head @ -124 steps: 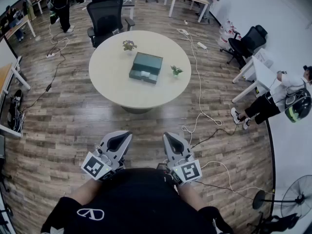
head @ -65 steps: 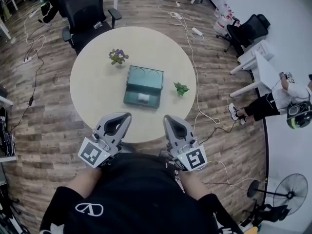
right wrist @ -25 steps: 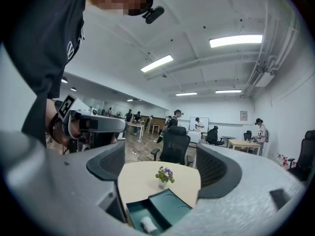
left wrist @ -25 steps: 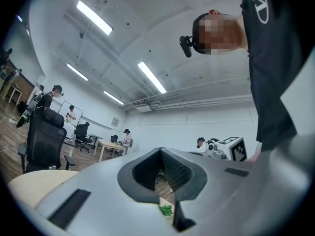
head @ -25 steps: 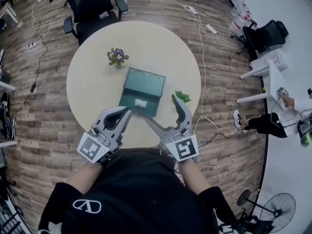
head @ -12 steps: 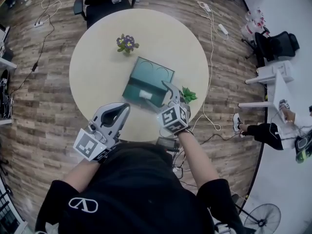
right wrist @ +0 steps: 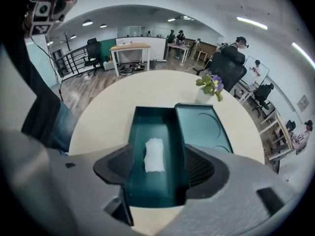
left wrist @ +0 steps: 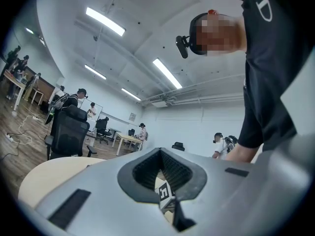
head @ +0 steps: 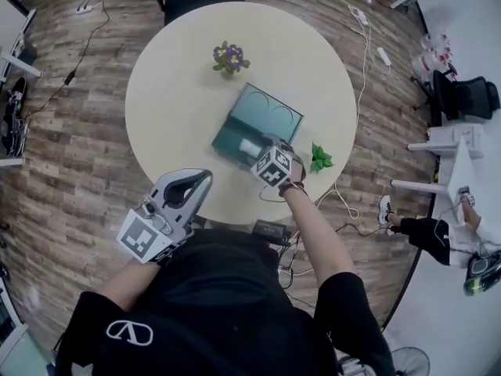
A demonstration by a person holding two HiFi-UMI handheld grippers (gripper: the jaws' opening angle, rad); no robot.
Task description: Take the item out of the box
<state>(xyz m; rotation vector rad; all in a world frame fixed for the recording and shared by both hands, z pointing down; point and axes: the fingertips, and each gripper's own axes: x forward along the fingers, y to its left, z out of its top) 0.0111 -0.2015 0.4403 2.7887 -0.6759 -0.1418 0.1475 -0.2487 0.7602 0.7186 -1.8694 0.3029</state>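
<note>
The box [head: 235,139] lies open near the middle of the round surface [head: 172,92], its lid [head: 274,116] folded flat at the 1 o'clock side. The white item [head: 249,146] lies on the bottom of the tray, unlifted.

The right tongs [head: 266,149] reach in from 5 o'clock and hang over the near end of the box. In the right gripper view their jaws are spread and closing, one on either side of the tray, with the white item [right wrist: 154,155] in the gap and neither pad touching it.

The left tongs [head: 200,180] are held back at the surface's 7 o'clock edge, jaws pressed together at the tips with nothing pinched.

A pot of purple flowers [head: 229,57] stands at 11 o'clock from the box, and a small green plant [head: 319,159] at 4 o'clock, just beside the right tongs.
</note>
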